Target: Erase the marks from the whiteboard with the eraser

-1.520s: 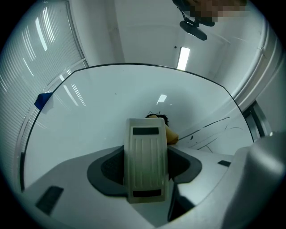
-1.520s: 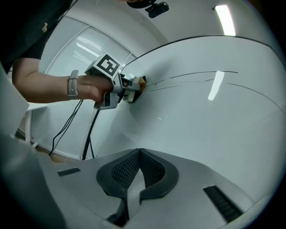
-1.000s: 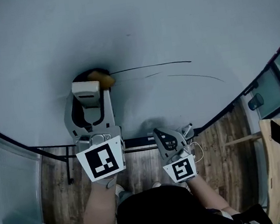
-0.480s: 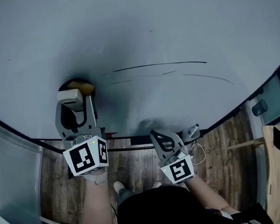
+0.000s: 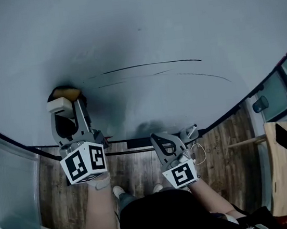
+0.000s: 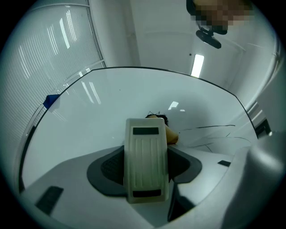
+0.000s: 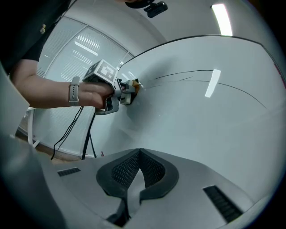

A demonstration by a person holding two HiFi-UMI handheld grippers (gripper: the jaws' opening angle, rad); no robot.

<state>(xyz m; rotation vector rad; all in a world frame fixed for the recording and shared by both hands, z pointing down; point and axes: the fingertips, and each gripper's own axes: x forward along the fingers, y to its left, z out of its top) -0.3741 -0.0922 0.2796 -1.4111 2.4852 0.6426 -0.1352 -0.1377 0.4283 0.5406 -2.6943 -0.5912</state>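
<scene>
The whiteboard (image 5: 137, 28) fills the head view. Two long thin black marks (image 5: 150, 65) cross its lower middle; they also show in the left gripper view as marks (image 6: 210, 127) and in the right gripper view as marks (image 7: 192, 72). My left gripper (image 5: 62, 105) is shut on the cream eraser (image 5: 60, 102), whose yellow-brown felt presses the board left of the marks' left ends. Close up, the eraser (image 6: 145, 170) sits between the jaws of the left gripper (image 6: 145, 156). My right gripper (image 5: 164, 144) hangs below the board's lower edge. That right gripper (image 7: 139, 172) is shut and empty.
The board's dark lower frame (image 5: 136, 141) runs just above the wooden floor (image 5: 140, 172). A wooden chair back (image 5: 281, 166) stands at the right, window blinds (image 5: 5, 176) at the left. A cable (image 7: 67, 129) hangs from the hand holding the left gripper (image 7: 114, 91).
My left gripper has slid the eraser leftward along the board, away from the marks. The right gripper has stayed about where it was, below the board.
</scene>
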